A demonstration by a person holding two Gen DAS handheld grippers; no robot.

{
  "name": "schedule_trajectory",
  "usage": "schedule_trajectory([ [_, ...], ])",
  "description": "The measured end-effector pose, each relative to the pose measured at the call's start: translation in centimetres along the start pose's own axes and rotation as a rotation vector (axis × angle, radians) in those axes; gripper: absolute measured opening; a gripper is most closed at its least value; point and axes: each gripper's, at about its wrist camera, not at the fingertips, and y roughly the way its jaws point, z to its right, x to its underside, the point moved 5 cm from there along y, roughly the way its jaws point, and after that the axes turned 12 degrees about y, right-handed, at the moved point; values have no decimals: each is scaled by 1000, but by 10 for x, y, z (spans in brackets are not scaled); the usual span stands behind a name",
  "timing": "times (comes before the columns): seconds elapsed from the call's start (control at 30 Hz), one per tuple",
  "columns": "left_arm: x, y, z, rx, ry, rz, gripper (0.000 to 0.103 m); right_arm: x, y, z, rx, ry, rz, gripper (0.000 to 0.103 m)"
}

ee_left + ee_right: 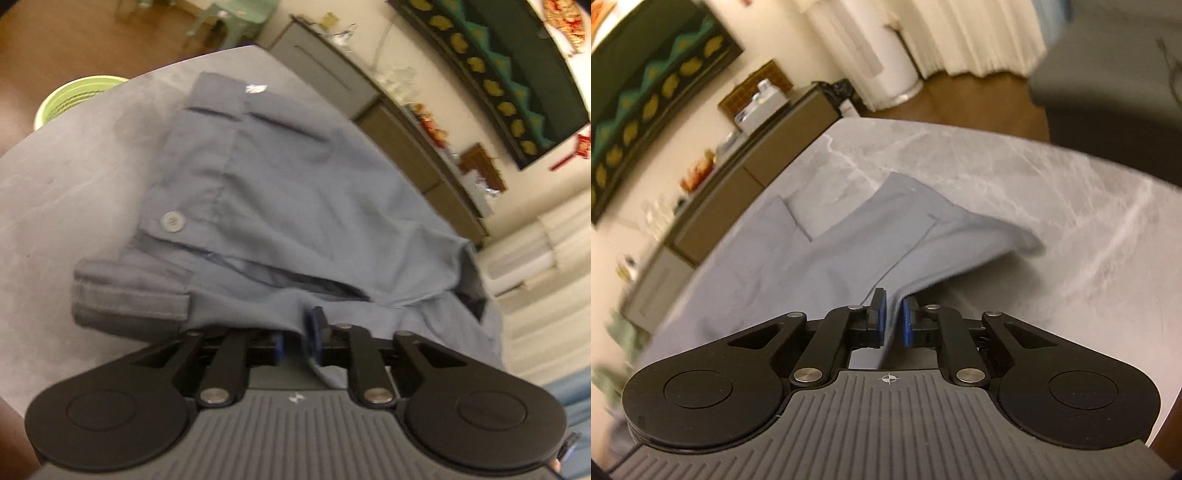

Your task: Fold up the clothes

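Note:
A blue-grey pair of trousers (pixel 288 192) lies on the grey marble table (pixel 74 166), waistband toward me, with a grey button (pixel 172 221) and belt loops showing. My left gripper (pixel 299 332) is shut on the near edge of the cloth, which drapes over its left pad and runs down between the two. In the right wrist view the same garment (pixel 820 266) spreads to the left across the table (pixel 1034 192). My right gripper (pixel 894 317) is shut on a raised ridge of its fabric, lifted slightly off the surface.
A green basket (pixel 74 98) stands on the floor past the table's far left edge. A long grey sideboard (pixel 746 184) with clutter lines the wall. A white cylinder appliance (pixel 882 55) and a dark seat (pixel 1108 92) stand beyond the table.

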Motion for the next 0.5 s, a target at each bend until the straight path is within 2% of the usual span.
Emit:
schedule_trajectory([
  [0.13,2,8,-9,-107,24,-18,19,11,12,-42,36,-216,50,21],
  [0.2,-1,9,-19,-167,11,-8,15,17,23,-47,41,-253,-7,24],
  [0.3,-3,7,-34,-210,-55,-1,13,28,39,-40,64,-264,-102,23],
  [0.37,1,-3,-35,-216,-77,13,14,30,43,-30,86,-260,-139,16],
  [0.4,3,-11,-33,-198,-95,25,14,28,39,-25,93,-259,-142,16],
  [0.43,7,-20,-33,-175,-122,40,19,26,37,-20,98,-256,-145,16],
  [0.47,10,-30,-34,-147,-171,56,29,24,36,-15,96,-247,-148,16],
  [0.5,14,-40,-36,-117,-232,72,34,21,34,-10,100,-241,-148,16],
])
